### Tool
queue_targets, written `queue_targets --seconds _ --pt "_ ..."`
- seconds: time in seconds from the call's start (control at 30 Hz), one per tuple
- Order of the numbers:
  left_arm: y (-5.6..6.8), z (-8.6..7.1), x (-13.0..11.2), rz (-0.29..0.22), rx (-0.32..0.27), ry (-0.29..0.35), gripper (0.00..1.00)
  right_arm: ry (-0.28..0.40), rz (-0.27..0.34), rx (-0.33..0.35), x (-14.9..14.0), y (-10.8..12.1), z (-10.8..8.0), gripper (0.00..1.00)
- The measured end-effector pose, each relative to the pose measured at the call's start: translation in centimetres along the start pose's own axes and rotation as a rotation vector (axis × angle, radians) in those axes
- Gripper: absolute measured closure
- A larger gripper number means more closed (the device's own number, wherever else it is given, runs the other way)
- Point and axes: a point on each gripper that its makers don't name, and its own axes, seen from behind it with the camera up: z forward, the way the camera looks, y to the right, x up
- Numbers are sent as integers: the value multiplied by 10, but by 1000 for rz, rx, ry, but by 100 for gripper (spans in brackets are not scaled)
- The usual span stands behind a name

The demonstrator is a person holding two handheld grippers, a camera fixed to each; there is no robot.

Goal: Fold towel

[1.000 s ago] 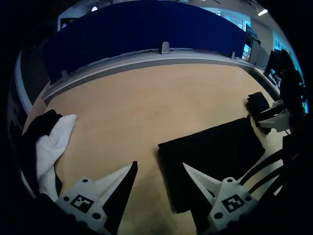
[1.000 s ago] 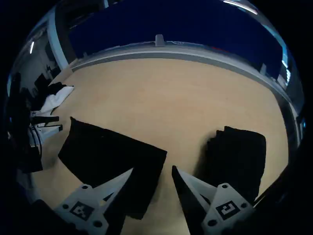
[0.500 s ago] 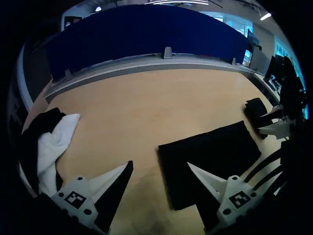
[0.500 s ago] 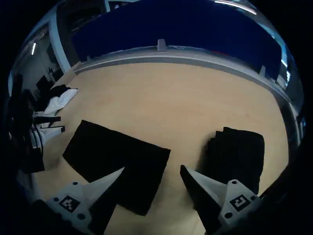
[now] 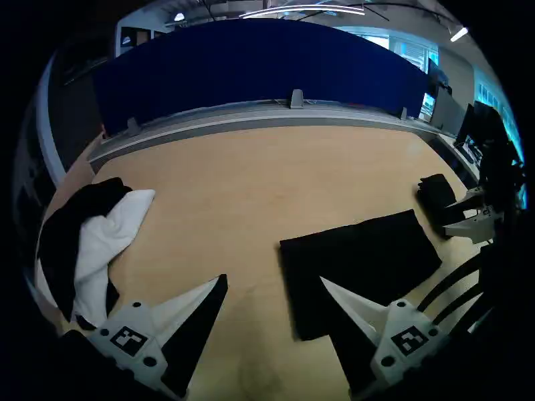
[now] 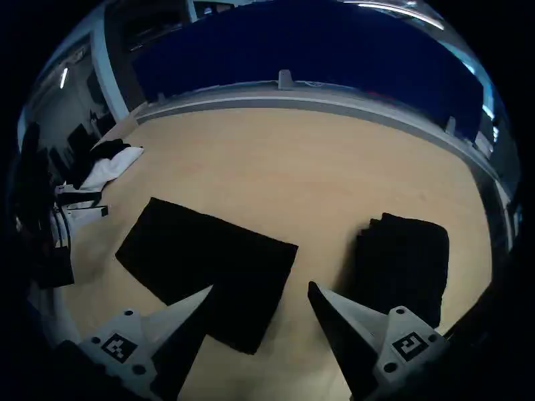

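The wooden desk runs back to a blue partition. The black towel lies flat near the desk's front edge, unmoved, though both cameras have drawn back and up from it over the last second. A black-and-white cloth heap sits at the left edge and a folded black stack towards the right edge. The left gripper and the right gripper are spread wide and empty, the right wider than a second ago. Square coded markers sit on the fingers.

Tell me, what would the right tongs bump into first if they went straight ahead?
Probably the wooden table, just past the far edge of the flat black towel. The right tongs are open and tilt down toward it. Depth is hard to judge.
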Motion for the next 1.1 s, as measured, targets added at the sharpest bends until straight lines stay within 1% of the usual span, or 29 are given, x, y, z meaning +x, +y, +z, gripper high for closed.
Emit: queue_targets --seconds 0.27,0.47,0.6,0.7,0.9,1.1 --pt "-11 -32 -22 -47 36 0 8 -30 -63 43 -19 -10 -5 0" --pt "-17 -57 -45 -82 63 -11 8 -60 -131 88 -34 -20 -8 0" --pt "-19 -72 -62 -91 80 -19 8 -82 -174 107 -44 -23 -10 0" --pt "-20 -82 -73 -90 89 -27 8 -97 -195 118 -51 -25 -12 0" --pt "-20 -97 -89 -93 98 -38 8 -112 -212 130 -57 -28 -14 0" --pt "-23 -105 -95 -107 107 -40 8 -125 -232 137 -61 -28 -14 0"
